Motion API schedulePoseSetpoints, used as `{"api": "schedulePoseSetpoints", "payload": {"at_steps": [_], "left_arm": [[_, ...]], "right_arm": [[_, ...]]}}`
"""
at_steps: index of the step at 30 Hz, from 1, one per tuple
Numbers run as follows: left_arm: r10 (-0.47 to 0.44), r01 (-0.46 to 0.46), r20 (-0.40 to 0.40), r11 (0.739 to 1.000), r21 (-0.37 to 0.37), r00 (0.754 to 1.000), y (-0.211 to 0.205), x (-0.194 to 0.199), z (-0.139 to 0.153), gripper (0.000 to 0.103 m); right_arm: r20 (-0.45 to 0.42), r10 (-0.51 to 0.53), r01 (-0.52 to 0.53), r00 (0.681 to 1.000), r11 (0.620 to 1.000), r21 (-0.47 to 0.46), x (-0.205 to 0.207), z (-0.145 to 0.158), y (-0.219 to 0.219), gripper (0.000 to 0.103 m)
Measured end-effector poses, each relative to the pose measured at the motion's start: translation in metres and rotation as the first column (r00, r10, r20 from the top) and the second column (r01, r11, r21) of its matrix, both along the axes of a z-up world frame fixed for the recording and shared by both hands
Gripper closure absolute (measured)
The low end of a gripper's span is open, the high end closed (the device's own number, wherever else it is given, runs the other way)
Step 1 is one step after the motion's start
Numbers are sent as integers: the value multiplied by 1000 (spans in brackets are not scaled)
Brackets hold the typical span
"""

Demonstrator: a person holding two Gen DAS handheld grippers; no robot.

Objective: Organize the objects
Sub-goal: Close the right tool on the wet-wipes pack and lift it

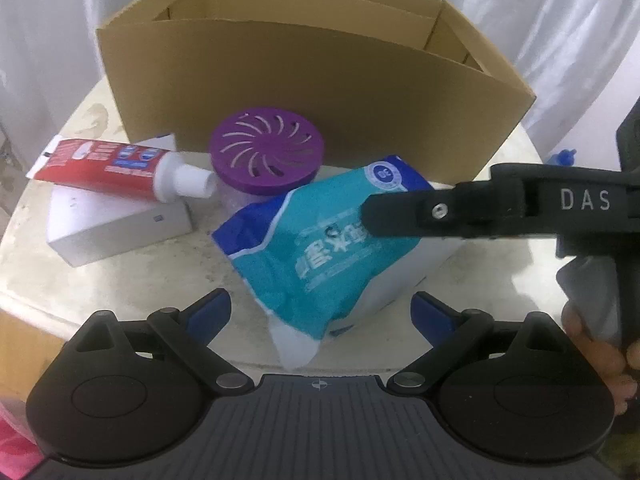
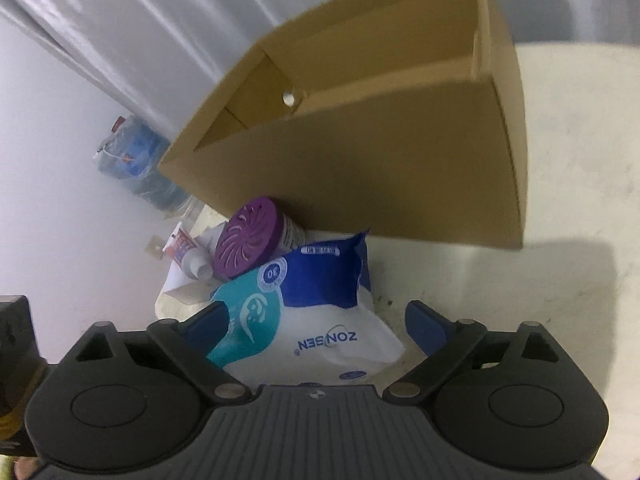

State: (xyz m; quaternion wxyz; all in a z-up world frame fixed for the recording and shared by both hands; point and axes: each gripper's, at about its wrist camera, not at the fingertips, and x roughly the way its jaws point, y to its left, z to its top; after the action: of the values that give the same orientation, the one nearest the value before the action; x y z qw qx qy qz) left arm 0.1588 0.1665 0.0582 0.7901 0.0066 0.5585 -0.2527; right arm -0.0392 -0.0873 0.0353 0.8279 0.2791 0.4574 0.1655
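We hold the left gripper (image 1: 320,312) with its blue-padded jaws spread wide, gripping nothing; the soft teal, blue and white plastic tissue pack (image 1: 332,248) lies between and just beyond the pads, clear of both. The right gripper (image 2: 316,320) also stands wide; its left pad sits against the pack's (image 2: 304,320) teal side, whether pressing we cannot tell, and the right pad is clear. In the left view its black finger (image 1: 404,214) crosses above the pack. Behind the pack, touching it, stands a round purple plastic cap with curved slots (image 1: 267,150). To the left, a red and white toothpaste tube (image 1: 116,164) lies atop a small white rectangular carton (image 1: 120,228). An open brown corrugated cardboard box (image 1: 312,92) stands behind them all on the pale, stained round tabletop (image 1: 100,280). White curtain (image 1: 48,40) hangs beyond.
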Motion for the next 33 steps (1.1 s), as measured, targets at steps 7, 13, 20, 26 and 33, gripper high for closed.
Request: {"api": "schedulePoseSetpoints", "payload": {"at_steps": [7, 13, 20, 26, 33], "left_arm": [[-32, 32, 37, 999, -18, 999, -19, -2, 8, 5], [-53, 55, 33, 997, -51, 998, -23, -12, 16, 5], [-104, 108, 47, 991, -76, 993, -35, -21, 15, 4], [-82, 90, 87, 992, -93, 993, -27, -19, 6, 4], [-84, 96, 136, 992, -85, 987, -20, -25, -4, 4]], "right_arm": [[-37, 32, -31, 999, 999, 33, 1, 1, 0, 14], [-56, 36, -35, 998, 999, 29, -7, 4, -6, 14], [-54, 22, -23, 998, 1000, -11, -21, 7, -15, 14], [-49, -4, 4, 999, 1000, -11, -24, 7, -20, 14], [-50, -5, 5, 999, 1000, -1, -23, 4, -19, 14]]}}
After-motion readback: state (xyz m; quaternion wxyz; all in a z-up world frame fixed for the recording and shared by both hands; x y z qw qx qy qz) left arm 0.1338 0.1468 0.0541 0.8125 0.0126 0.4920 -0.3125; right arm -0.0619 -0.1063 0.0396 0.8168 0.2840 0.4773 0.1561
